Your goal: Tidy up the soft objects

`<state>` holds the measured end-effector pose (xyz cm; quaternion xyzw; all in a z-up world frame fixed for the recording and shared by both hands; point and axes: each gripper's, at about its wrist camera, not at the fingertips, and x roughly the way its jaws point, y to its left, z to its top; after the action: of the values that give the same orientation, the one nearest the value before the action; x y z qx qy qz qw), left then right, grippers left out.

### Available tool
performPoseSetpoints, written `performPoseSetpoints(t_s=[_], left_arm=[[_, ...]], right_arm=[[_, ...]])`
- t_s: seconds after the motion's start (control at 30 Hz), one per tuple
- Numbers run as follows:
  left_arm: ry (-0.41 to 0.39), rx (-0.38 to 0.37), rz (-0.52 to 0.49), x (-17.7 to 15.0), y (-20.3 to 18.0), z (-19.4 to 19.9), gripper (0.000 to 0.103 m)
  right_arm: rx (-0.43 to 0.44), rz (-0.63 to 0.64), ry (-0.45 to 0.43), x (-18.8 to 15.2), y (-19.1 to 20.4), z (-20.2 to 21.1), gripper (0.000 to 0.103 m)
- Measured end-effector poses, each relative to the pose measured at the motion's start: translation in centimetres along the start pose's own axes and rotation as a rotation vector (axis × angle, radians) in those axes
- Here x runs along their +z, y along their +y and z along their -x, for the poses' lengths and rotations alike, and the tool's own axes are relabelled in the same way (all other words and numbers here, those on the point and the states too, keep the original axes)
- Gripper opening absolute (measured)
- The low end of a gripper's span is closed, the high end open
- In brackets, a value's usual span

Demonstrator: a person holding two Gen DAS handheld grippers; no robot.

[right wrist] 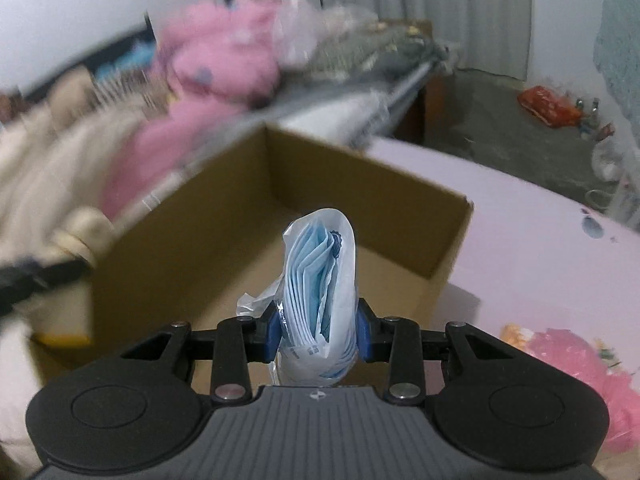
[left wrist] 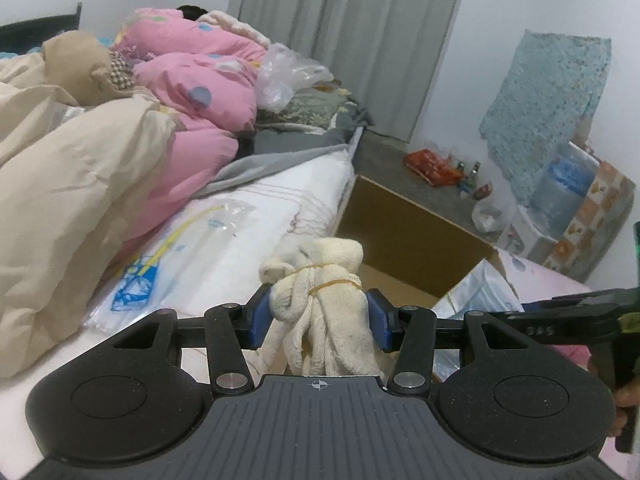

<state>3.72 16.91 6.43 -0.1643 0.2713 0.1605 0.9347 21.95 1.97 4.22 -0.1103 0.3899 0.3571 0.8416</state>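
My left gripper (left wrist: 319, 316) is shut on a cream cloth bundle (left wrist: 320, 280) tied with rubber bands, held at the bed's edge beside an open cardboard box (left wrist: 404, 236). My right gripper (right wrist: 318, 330) is shut on a clear plastic pack of blue face masks (right wrist: 320, 276), held upright above the same box (right wrist: 280, 184), whose inside looks empty in the right wrist view. The right gripper's body shows at the far right of the left wrist view (left wrist: 580, 316). The left gripper with the cream bundle shows blurred at the left edge of the right wrist view (right wrist: 76, 248).
The bed carries a beige duvet (left wrist: 68, 188), a pink quilt (left wrist: 200, 92), a beige plush toy (left wrist: 84, 68), plastic bags (left wrist: 288, 72) and a flat clear packet (left wrist: 172, 256). A pink sheet (right wrist: 532, 248) lies right of the box. Bottles and a red bag (left wrist: 432, 166) sit on the floor.
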Motion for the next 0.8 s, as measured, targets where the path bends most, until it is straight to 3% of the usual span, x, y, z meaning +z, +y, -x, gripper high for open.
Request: performPoseSetpoints(t_s=[0.17,0.47,0.57,0.8], left_arm=[[0.066,-0.038,0.022,-0.6,0.2,-1.2,0.049],[0.098,-0.071,0.027,-1.3,-0.5,-2.1,0.047],[0.154,-0.104,0.060,-1.4,-0.1,-2.9,0.046],[0.099,-0.089,-0.009,1.3,-1.7,-2.1,0.045]], right_arm=[[-0.123,0.095,0.047,-1.2,-0.2,-0.5,0.036],[-0.186,0.101,0.066,-1.4,-0.8,0.1,0.036],[-0.186,0.095,0.067,-1.2,-0.9,-0.2,0.037],[-0.088,-0.007,0.015,0.3,-2.2,0.8,0.037]])
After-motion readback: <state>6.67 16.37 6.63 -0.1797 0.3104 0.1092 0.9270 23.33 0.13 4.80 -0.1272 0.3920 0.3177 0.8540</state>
